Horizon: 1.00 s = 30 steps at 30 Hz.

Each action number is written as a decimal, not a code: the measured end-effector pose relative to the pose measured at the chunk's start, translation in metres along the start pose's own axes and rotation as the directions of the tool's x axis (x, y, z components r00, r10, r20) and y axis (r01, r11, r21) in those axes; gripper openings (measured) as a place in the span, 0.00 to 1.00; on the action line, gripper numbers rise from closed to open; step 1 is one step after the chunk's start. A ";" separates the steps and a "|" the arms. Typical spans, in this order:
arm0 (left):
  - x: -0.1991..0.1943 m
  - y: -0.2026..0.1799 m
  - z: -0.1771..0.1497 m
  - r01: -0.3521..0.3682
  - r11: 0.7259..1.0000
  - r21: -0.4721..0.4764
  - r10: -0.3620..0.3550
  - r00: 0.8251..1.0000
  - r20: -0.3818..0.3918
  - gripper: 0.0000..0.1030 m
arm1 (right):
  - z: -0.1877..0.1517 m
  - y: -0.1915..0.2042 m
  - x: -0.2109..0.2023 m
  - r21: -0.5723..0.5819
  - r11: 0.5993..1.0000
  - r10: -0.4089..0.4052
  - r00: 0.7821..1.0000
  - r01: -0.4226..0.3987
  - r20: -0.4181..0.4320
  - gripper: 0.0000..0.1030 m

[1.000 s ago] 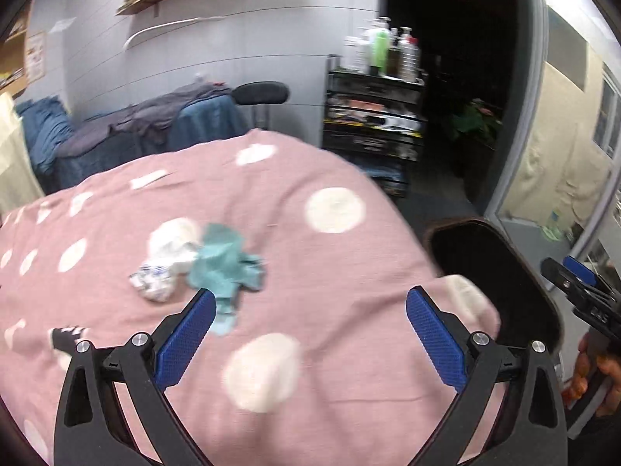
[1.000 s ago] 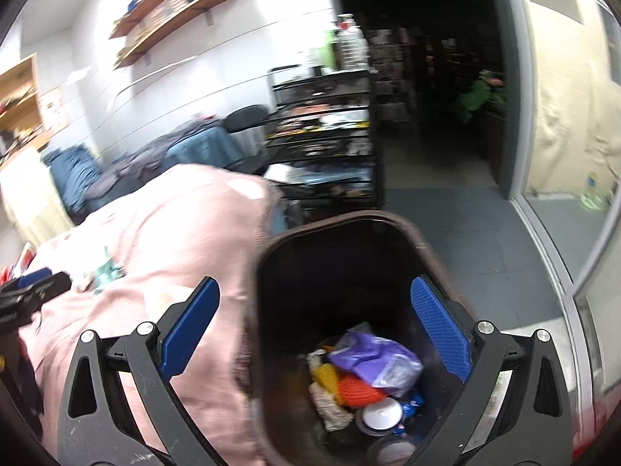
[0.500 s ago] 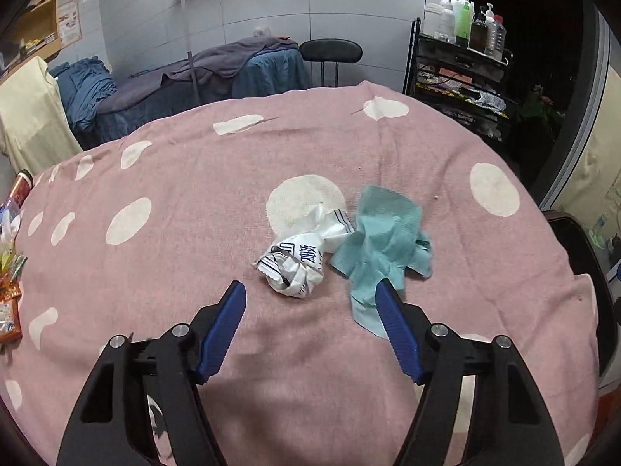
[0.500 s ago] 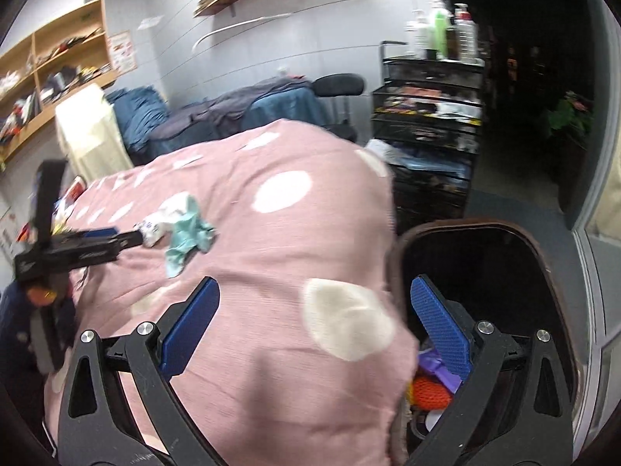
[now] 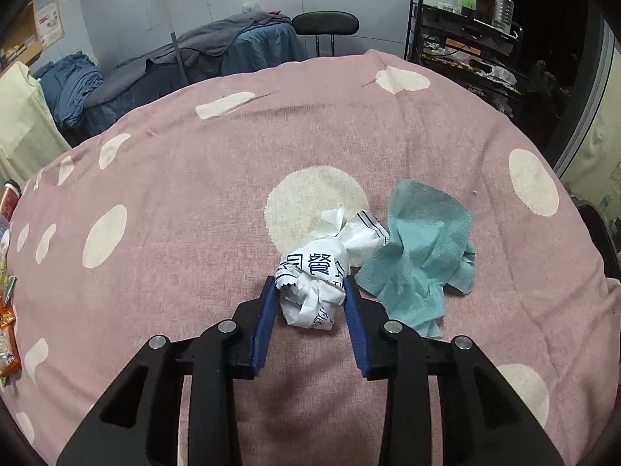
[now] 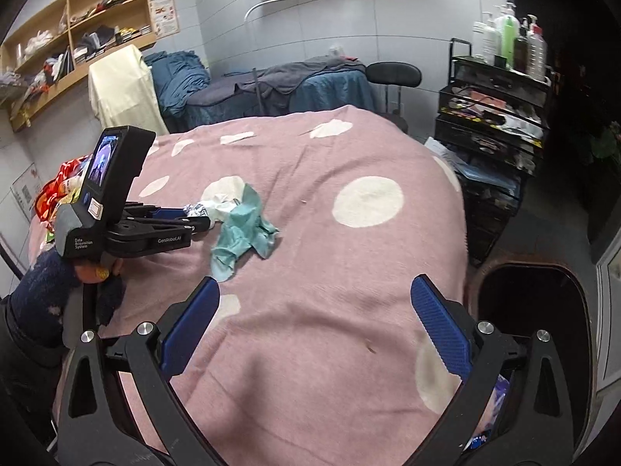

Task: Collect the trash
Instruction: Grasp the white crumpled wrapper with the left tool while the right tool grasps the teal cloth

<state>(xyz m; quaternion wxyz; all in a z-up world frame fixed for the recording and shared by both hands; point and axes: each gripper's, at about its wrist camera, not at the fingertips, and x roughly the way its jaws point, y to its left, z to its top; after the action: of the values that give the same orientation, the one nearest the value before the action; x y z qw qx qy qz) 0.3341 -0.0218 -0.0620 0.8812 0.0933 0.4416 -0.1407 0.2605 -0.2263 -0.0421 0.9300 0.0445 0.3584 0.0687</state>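
Observation:
A crumpled white wrapper with blue print (image 5: 316,272) lies on the pink dotted tablecloth (image 5: 194,202). My left gripper (image 5: 310,291) is shut on it, both blue pads pressed against its sides. A crumpled teal paper towel (image 5: 423,248) lies touching the wrapper on its right. In the right wrist view the left gripper (image 6: 202,213) holds the wrapper (image 6: 202,207) beside the teal towel (image 6: 244,233). My right gripper (image 6: 314,303) is open and empty above the table's near right part. A dark trash bin (image 6: 531,310) stands off the table's right edge.
Snack packets (image 5: 6,310) lie at the table's left edge. A black wire rack with bottles (image 6: 500,89) stands at the back right. A stool (image 5: 324,25) and a covered bed (image 6: 279,85) lie behind the table. Wall shelves (image 6: 77,42) are at the left.
My left gripper moved forward and closed on the white wrapper. My right gripper swung left from the bin to over the table, staying open.

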 end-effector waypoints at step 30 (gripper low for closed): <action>-0.075 0.050 -0.053 0.050 0.953 -0.299 0.031 0.966 0.258 0.32 | 0.061 0.067 0.166 -0.216 0.973 -0.005 0.930 -0.080 -0.367 0.47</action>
<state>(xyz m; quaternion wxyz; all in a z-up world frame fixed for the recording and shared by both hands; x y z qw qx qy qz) 0.2679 0.0526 -0.0312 0.9346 -0.0641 0.3390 -0.0866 0.4173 -0.1356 -0.0978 0.8446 -0.0689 0.5137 0.1340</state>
